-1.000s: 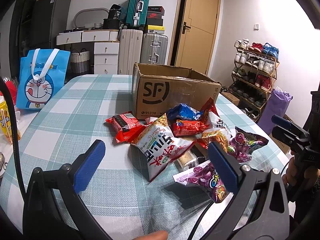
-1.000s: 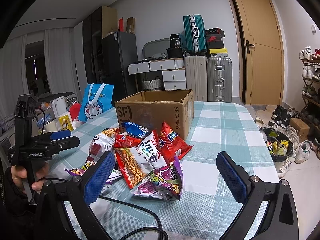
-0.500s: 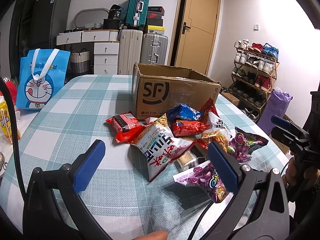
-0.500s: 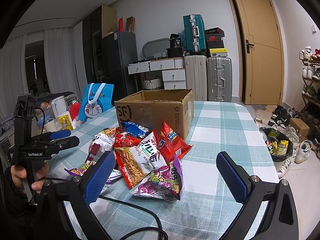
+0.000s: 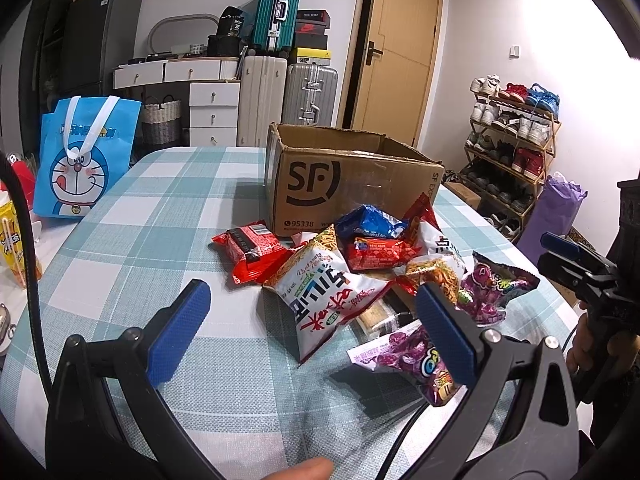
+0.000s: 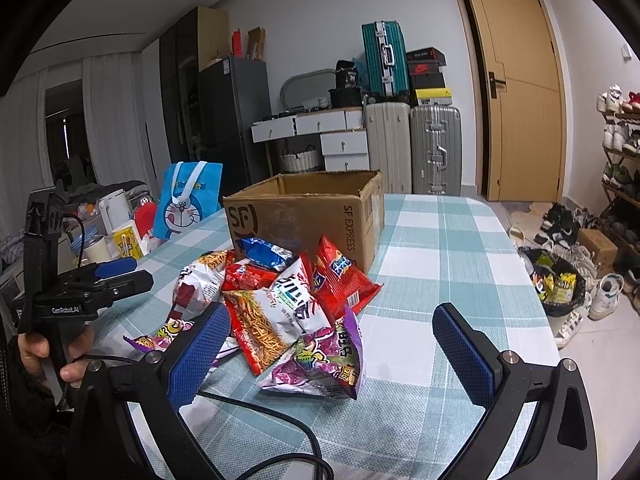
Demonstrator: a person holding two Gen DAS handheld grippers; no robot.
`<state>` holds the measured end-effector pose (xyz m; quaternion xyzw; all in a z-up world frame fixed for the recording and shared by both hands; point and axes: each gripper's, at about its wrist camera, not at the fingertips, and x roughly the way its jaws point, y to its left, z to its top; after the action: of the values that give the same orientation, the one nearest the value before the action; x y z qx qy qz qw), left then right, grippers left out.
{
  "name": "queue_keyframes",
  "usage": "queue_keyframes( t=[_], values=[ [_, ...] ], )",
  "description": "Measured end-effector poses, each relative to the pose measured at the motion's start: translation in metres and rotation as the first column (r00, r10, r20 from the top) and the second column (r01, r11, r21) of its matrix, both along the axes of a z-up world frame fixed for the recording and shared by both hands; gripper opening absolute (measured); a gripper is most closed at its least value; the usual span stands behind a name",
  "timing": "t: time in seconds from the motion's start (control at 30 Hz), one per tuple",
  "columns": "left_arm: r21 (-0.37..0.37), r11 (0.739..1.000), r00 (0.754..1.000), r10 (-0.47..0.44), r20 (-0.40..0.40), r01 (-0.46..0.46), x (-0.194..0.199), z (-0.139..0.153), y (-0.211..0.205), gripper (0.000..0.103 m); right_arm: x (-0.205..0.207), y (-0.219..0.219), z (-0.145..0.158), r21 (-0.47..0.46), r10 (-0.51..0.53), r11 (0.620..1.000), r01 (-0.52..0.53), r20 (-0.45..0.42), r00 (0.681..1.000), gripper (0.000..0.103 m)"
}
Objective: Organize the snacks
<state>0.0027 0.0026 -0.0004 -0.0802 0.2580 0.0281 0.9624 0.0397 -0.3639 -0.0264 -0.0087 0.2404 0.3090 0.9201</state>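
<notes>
A pile of snack bags lies on the checked table in front of an open SF cardboard box (image 5: pixel 352 184), which also shows in the right wrist view (image 6: pixel 304 216). Nearest in the left wrist view are a white noodle-snack bag (image 5: pixel 324 292), a red bag (image 5: pixel 252 252) and a purple bag (image 5: pixel 416 360). In the right wrist view a purple bag (image 6: pixel 320 360) lies closest. My left gripper (image 5: pixel 312 332) is open and empty, just short of the pile. My right gripper (image 6: pixel 332 352) is open and empty on the pile's other side.
A blue Doraemon bag (image 5: pixel 84 164) stands at the table's left edge, with a yellow carton (image 5: pixel 12 248) near it. A black cable (image 6: pixel 256 404) runs over the table (image 5: pixel 168 208) near me. Suitcases, drawers, a door and a shoe rack (image 5: pixel 512 148) stand beyond.
</notes>
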Motion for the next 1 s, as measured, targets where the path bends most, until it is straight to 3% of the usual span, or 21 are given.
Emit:
queue_keyframes(
  t=[0.27,0.57,0.87,1.0],
  values=[
    [0.006,1.0,1.0,-0.015,-0.02,0.015,0.002,-0.001,-0.005,0.102,0.012,-0.004,-0.004,-0.004,-0.023,1.0,0.022,-0.073,0.997,0.103],
    [-0.015,0.996,0.994,-0.086,-0.064,0.085,-0.001,-0.001,-0.017,0.102,0.018,0.0,-0.012,-0.093,-0.044,0.995,0.029,-0.166,0.985,0.103],
    [-0.055,0.98,0.967,-0.199,-0.158,0.193,0.008,-0.011,-0.043,0.102,0.03,0.006,-0.023,-0.098,-0.017,0.995,-0.011,-0.287,0.958,0.103],
    [-0.061,0.979,0.959,-0.204,-0.198,0.196,0.015,-0.021,-0.05,0.102,0.037,0.016,-0.028,-0.088,0.012,0.995,-0.044,-0.329,0.944,0.103]
  ],
)
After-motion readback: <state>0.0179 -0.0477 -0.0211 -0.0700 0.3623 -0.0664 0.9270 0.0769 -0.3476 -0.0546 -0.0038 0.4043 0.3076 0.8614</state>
